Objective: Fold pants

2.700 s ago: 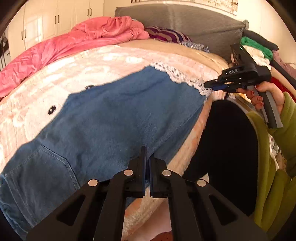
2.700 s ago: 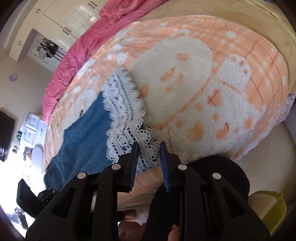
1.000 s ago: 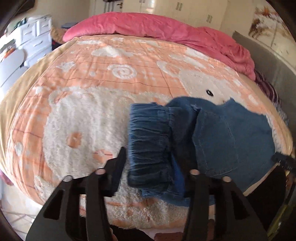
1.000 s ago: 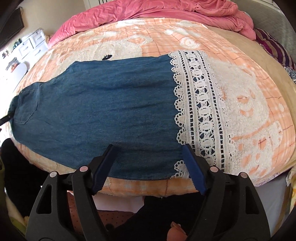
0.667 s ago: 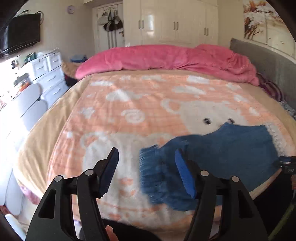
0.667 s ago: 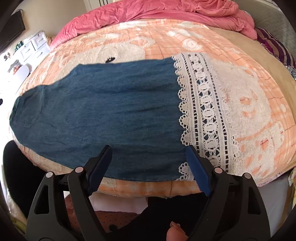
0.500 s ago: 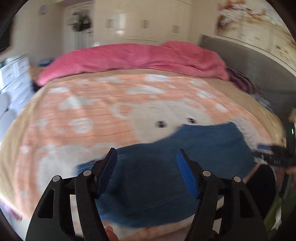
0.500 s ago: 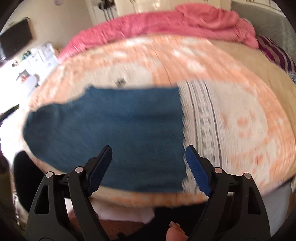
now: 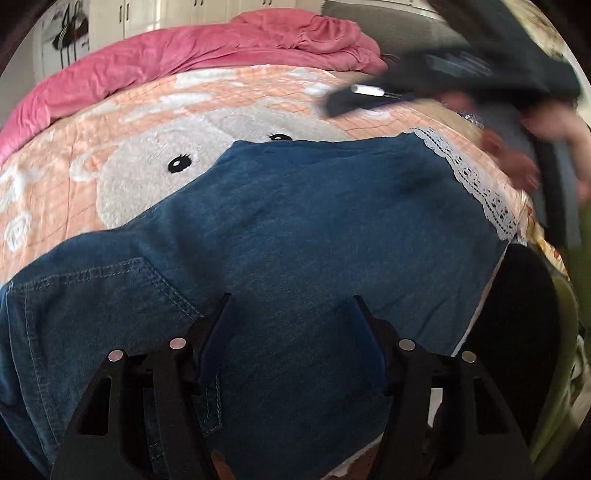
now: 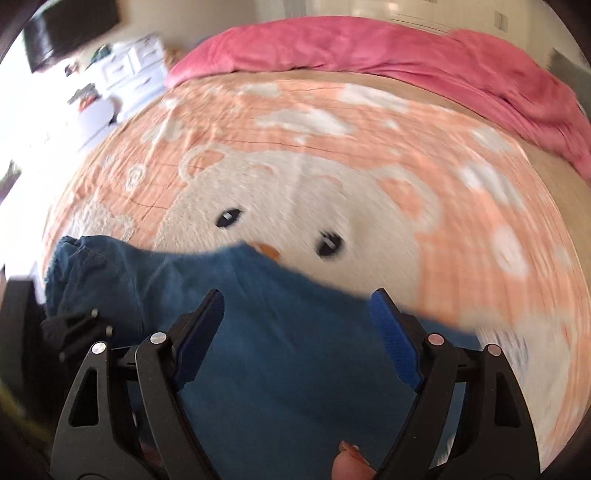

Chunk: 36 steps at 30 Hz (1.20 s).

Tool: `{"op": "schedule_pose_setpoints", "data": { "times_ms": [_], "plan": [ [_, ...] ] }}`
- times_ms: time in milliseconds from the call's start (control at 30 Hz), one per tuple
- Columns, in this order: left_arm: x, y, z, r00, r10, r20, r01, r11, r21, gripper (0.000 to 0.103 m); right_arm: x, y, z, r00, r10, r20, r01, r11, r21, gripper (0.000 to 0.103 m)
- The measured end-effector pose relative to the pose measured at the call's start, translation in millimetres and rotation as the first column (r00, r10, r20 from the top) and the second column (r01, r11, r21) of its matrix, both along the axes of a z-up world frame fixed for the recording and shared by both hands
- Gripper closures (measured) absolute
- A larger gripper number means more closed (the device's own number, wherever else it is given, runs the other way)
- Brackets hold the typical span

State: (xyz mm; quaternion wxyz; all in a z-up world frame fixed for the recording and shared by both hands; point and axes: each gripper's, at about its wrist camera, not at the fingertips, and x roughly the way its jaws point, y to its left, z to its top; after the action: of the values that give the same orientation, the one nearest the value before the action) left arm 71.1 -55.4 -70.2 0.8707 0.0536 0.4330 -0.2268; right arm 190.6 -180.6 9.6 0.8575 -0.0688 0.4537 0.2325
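Note:
Blue denim pants [image 9: 303, 236] with a white lace hem [image 9: 476, 184] lie flat on the bed, waist and back pocket [image 9: 99, 295] at the left, hem at the right. My left gripper [image 9: 291, 325] is open, just above the middle of the pants near the front edge. My right gripper [image 10: 295, 321] is open and empty over the pants [image 10: 258, 332]; it also shows in the left wrist view [image 9: 443, 85], blurred, above the hem end. The right wrist view is blurred.
The pants rest on an orange blanket with a white bear face [image 9: 155, 147]. A rumpled pink duvet [image 9: 207, 55] lies along the far side. White drawers [image 10: 122, 77] stand at the left. A grey headboard [image 9: 388, 22] is at the right.
Both grippers, shut 2.7 s ago, are open. The left one has swung back from the waist end to the middle of the pants. The right one has turned left, toward the bear face.

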Motion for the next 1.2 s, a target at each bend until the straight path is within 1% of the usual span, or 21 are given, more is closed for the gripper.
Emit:
{"op": "schedule_pose_setpoints", "data": {
  "times_ms": [100, 267, 333, 367, 400, 433, 467, 500, 533, 600, 633, 667, 800, 867, 900, 967, 1000, 1033, 1067, 1133, 1200],
  "plan": [
    [0, 1, -2, 1.0, -0.007, 0.007, 0.007, 1.0, -0.017, 0.041, 23, 31, -8, 0.998, 0.061, -0.014, -0.062, 0.997, -0.042, 0.03],
    [-1, -2, -2, 1.0, -0.015, 0.022, 0.015, 1.0, -0.006, 0.04, 56, 59, -32, 0.975, 0.158, -0.156, -0.168, 0.984, -0.055, 0.043],
    [0, -2, -2, 1.0, -0.016, 0.02, 0.017, 1.0, -0.009, 0.04, 61, 66, -43, 0.955, 0.215, -0.203, -0.232, 0.971, -0.063, 0.043],
    [0, -2, -2, 1.0, -0.017, 0.021, 0.017, 1.0, -0.009, 0.04, 61, 70, -49, 0.939, 0.254, -0.232, -0.277, 0.958, -0.07, 0.053],
    [0, -2, -2, 1.0, -0.015, 0.02, 0.016, 1.0, -0.01, 0.04, 60, 72, -52, 0.933, 0.268, -0.239, -0.293, 0.953, -0.074, 0.066],
    [1, -2, -3, 1.0, -0.015, 0.02, 0.015, 1.0, -0.011, 0.04, 57, 74, -56, 0.921, 0.294, -0.254, -0.317, 0.947, -0.055, 0.091],
    [0, -1, -3, 1.0, -0.015, 0.02, 0.015, 1.0, -0.012, 0.04, 52, 76, -56, 0.92, 0.301, -0.25, -0.323, 0.945, -0.05, 0.096],
    [-1, 0, -3, 1.0, -0.014, 0.02, 0.015, 1.0, -0.013, 0.04, 47, 76, -52, 0.934, 0.28, -0.221, -0.301, 0.951, -0.067, 0.098],
    [-1, 0, -3, 1.0, -0.014, 0.021, 0.015, 1.0, -0.012, 0.04, 43, 74, -43, 0.954, 0.232, -0.192, -0.246, 0.968, -0.052, 0.099],
    [-1, -1, -3, 1.0, -0.015, 0.023, 0.015, 1.0, -0.011, 0.04, 40, 70, -26, 0.975, 0.19, -0.111, -0.194, 0.981, -0.022, 0.1],
    [-2, -2, -3, 1.0, -0.014, 0.027, 0.014, 1.0, -0.009, 0.039, 41, 68, -22, 0.979, 0.183, -0.092, -0.184, 0.983, 0.001, 0.1],
    [-2, -2, -3, 0.999, -0.014, 0.03, 0.014, 1.0, -0.007, 0.039, 46, 67, -22, 0.981, 0.171, -0.092, -0.17, 0.985, 0.017, 0.101],
    [-4, -2, -5, 0.999, -0.015, 0.029, 0.015, 1.0, -0.009, 0.038, 63, 73, -53, 0.988, 0.106, -0.112, -0.113, 0.992, -0.056, 0.103],
    [-3, -1, -5, 0.999, -0.016, 0.029, 0.017, 1.0, -0.013, 0.037, 67, 64, -60, 0.986, 0.077, -0.145, -0.079, 0.997, -0.005, 0.102],
    [-4, -1, -5, 0.999, -0.017, 0.029, 0.018, 1.0, -0.016, 0.037, 65, 53, -54, 0.987, 0.058, -0.147, -0.052, 0.998, 0.048, 0.101],
    [-5, -1, -4, 0.999, -0.018, 0.029, 0.018, 1.0, -0.02, 0.037, 58, 25, -37, 0.992, 0.021, -0.121, -0.005, 0.991, 0.131, 0.087],
    [-5, 0, -3, 0.999, -0.019, 0.029, 0.02, 1.0, -0.022, 0.037, 51, 0, -22, 0.996, -0.01, -0.094, 0.028, 0.98, 0.198, 0.084],
    [-6, -1, -2, 0.999, -0.02, 0.028, 0.021, 0.999, -0.025, 0.036, 45, -17, -13, 0.996, -0.037, -0.077, 0.054, 0.971, 0.232, 0.077],
    [-6, 1, 1, 0.999, -0.022, 0.023, 0.023, 0.999, -0.037, 0.036, 37, -40, -5, 0.995, -0.078, -0.058, 0.09, 0.963, 0.255, 0.071],
    [-6, 6, 11, 0.999, -0.034, 0.004, 0.034, 0.995, -0.096, 0.035, 22, -97, 7, 0.983, -0.18, -0.035, 0.183, 0.942, 0.28, 0.069],
    [-7, 6, 31, 0.998, -0.041, 0.045, 0.046, 0.992, -0.117, 0.035, 13, -148, 10, 0.963, -0.269, -0.019, 0.265, 0.928, 0.262, 0.065]
  ]
}}
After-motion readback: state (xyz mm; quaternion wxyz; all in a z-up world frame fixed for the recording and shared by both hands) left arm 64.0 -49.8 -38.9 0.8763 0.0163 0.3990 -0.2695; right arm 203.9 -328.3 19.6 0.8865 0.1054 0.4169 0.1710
